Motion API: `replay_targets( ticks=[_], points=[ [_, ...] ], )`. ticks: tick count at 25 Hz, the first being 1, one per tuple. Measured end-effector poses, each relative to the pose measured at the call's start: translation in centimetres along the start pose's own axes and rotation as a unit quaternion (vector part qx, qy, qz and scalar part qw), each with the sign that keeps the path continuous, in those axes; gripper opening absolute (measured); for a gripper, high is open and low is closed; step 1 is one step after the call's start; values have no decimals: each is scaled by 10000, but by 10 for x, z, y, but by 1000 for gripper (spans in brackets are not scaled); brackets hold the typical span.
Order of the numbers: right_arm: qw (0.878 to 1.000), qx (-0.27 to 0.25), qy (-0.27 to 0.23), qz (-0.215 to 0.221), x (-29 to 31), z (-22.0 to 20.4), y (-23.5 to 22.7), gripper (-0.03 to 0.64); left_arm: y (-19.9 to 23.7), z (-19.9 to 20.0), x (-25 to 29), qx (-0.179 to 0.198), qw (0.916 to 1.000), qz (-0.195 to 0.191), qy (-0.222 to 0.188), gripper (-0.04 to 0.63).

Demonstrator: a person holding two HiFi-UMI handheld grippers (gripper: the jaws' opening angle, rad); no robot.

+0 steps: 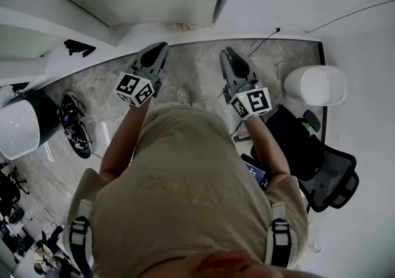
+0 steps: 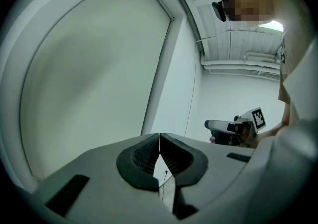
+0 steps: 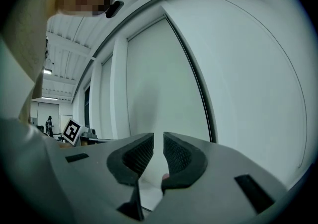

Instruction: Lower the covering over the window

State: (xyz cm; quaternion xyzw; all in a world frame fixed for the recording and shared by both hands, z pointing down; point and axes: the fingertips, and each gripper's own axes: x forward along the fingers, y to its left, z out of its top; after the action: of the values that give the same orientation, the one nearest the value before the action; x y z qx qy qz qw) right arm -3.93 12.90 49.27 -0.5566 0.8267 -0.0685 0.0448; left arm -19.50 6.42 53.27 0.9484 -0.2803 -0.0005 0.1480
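Left tongs closed, right tongs slightly apart

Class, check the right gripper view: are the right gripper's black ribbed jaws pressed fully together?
No: the right gripper holds its jaws slightly apart, the pale window covering visible through the gap.

Holding both arms forward and level, pressing the left tool fully closed, carrying the right tool slightly parted, gripping nothing.

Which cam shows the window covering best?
Left gripper view: the window covering fills most of the frame, with its frame edge visible. The right gripper view shows it as a narrower panel, farther off. The head view catches only a steep slice at the top edge.
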Motion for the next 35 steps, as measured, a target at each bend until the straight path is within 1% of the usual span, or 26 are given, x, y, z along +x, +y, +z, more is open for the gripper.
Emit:
replay_targets(
  ticks=[7,13,17,22,25,27,31,35],
  points=[
    [9999,119,6,-67,13,-6,0,48,9,6,14,19,9999,-165,33,17],
    [9998,163,32,-147,28,-6,-23,48,13,13,46,39,9995,-322,36,17],
    [9997,234,21,-101,44,-8,-45,48,14,21,85,120,9988,-480,58,17],
    [9996,267,13,-9,70,5,-91,48,16,44,158,353,9971,-670,61,17],
    [9996,232,-48,151,86,18,-121,48,19,59,208,509,9960,-732,15,18],
    [9993,178,3,337,97,23,-137,48,24,69,240,573,9956,-745,-11,17],
    [9971,7,17,766,119,39,-159,48,40,88,299,592,9955,-743,-53,17],
    [9933,-34,3,1152,130,58,-182,48,47,101,354,624,9953,-747,-1,18]
  ],
)
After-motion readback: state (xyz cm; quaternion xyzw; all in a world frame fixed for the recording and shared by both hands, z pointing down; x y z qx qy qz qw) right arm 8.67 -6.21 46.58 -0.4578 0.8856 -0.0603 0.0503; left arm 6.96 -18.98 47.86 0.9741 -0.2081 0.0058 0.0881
